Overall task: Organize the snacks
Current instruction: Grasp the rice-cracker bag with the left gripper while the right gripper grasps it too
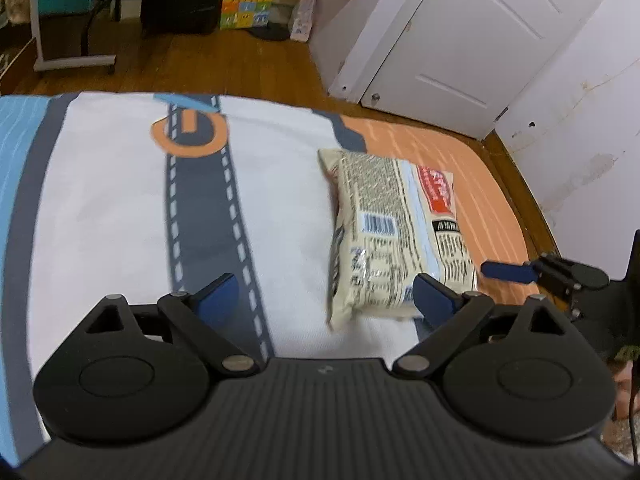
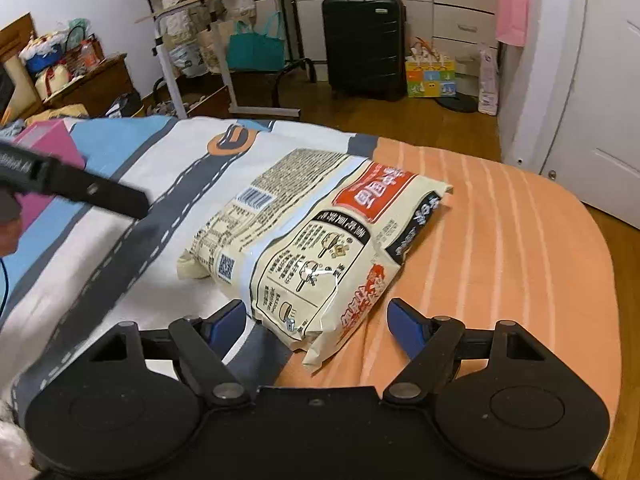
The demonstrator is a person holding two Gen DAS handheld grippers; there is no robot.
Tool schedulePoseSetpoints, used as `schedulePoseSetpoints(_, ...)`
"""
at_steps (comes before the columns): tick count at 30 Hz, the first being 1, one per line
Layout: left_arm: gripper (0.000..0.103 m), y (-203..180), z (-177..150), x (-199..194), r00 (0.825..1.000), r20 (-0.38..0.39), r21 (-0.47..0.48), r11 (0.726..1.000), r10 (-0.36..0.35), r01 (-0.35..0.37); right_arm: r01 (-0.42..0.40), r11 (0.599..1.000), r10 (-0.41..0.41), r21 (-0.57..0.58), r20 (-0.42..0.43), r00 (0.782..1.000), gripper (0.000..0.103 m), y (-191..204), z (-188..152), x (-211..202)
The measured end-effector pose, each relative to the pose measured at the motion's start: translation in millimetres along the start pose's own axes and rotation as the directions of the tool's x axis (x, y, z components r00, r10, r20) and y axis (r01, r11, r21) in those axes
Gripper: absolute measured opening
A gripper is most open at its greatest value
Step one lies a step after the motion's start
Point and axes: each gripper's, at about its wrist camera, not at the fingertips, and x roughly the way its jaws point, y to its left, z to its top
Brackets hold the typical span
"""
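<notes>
A cream multi-pack of instant noodles (image 2: pixel 312 240), with a red label and a barcode, lies flat on the bed sheet (image 2: pixel 500 260). My right gripper (image 2: pixel 316 320) is open and low over the sheet. The pack's near end lies between its blue fingers, and the pads stand clear of it. My left gripper (image 1: pixel 326 294) is open too, to the left of the pack (image 1: pixel 392 232), its right finger (image 1: pixel 434 294) overlapping the pack's near corner. One blue finger (image 1: pixel 504 271) of the right gripper shows at the pack's right side in the left wrist view.
A pink box (image 2: pixel 48 148) sits on the bed at the far left. Beyond the bed's rounded edge is wooden floor (image 2: pixel 400 120), with a black suitcase (image 2: pixel 362 46), a colourful box (image 2: pixel 430 78), a rolling stand (image 2: pixel 232 80) and a white door (image 1: pixel 460 40).
</notes>
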Motion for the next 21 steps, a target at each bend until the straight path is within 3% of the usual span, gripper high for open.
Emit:
schedulePoseSetpoints(4, 0.092, -9.3, 2.3, 17.9, 0.999, 0.036, 0.030, 0.999, 0.023, -0.024, 0.018, 0.999, -0.019, -0.051, -0.012, 1.000, 0.081, 0.4, -4.9, 11.8)
schedulePoseSetpoints(8, 0.087, -14.6, 2.9, 37.3, 0.998, 0.026, 0.060, 0.997, 0.049, -0.051, 0.041, 0.992, -0.042, -0.116, -0.003, 0.999, 0.082, 6.3, -10.0, 20.0)
schedulePoseSetpoints(16, 0.073, -15.2, -1.9, 60.5, 0.998, 0.039, 0.043, 0.998, -0.047, 0.045, 0.060, 0.982, -0.040, -0.178, 0.115, 0.993, 0.084, 10.6, -24.1, 25.8)
schedulePoseSetpoints(21, 0.068, -10.0, -4.3, 69.6, 0.994, 0.015, -0.030, 0.993, -0.110, 0.110, 0.043, 0.987, -0.019, -0.153, 0.152, 0.988, 0.084, 4.9, -30.7, 24.5)
